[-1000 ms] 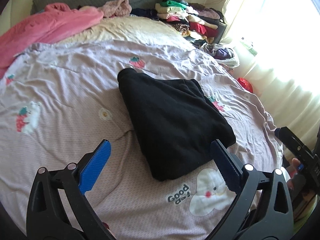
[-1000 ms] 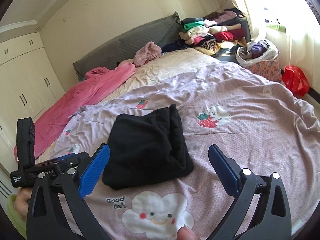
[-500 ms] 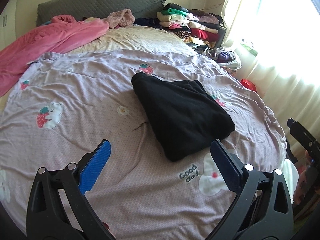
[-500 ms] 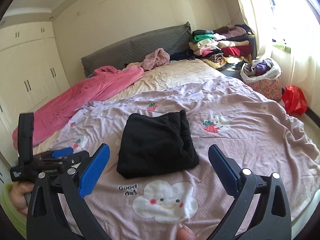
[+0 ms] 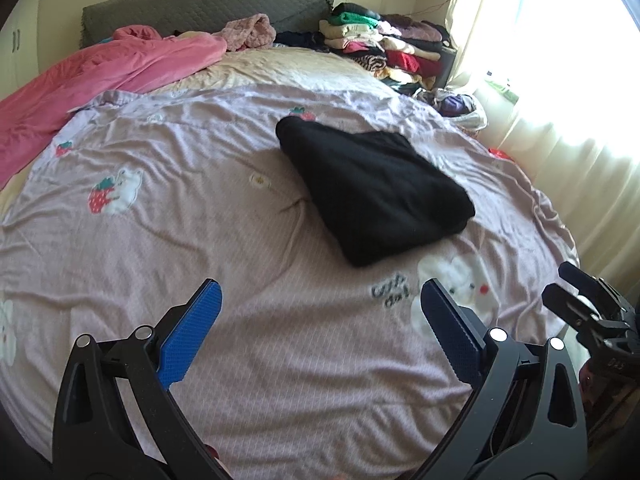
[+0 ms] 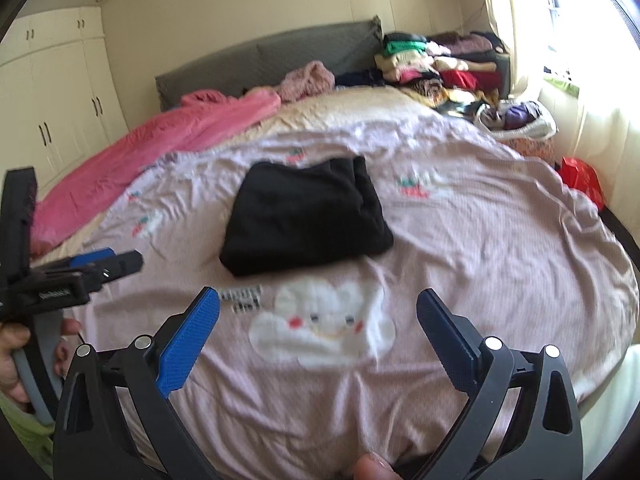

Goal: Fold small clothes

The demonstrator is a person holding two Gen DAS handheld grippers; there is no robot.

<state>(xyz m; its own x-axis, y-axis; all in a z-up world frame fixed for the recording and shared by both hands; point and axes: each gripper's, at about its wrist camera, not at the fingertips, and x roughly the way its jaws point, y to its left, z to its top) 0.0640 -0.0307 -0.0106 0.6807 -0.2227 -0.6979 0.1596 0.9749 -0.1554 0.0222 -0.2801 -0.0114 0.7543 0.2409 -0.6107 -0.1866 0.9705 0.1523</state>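
Note:
A folded black garment (image 5: 372,188) lies on the lilac printed bed cover (image 5: 160,240); it also shows in the right wrist view (image 6: 304,216). My left gripper (image 5: 318,300) is open and empty, held back from the garment above the cover near the bed's foot. My right gripper (image 6: 318,304) is open and empty, also back from the garment, over the cloud print. The right gripper shows at the right edge of the left wrist view (image 5: 592,320). The left gripper shows at the left edge of the right wrist view (image 6: 60,276).
A pink blanket (image 5: 100,80) lies along the bed's left side. Stacked folded clothes (image 5: 384,44) sit at the far right by the grey headboard (image 5: 200,4). A bag of clothes (image 6: 516,120) and a red bag (image 6: 580,176) are beside the bed under the window. Cupboards (image 6: 52,112) stand at left.
Both grippers have drawn back from the black garment toward the foot of the bed, so it looks smaller and farther. Both stay open and empty.

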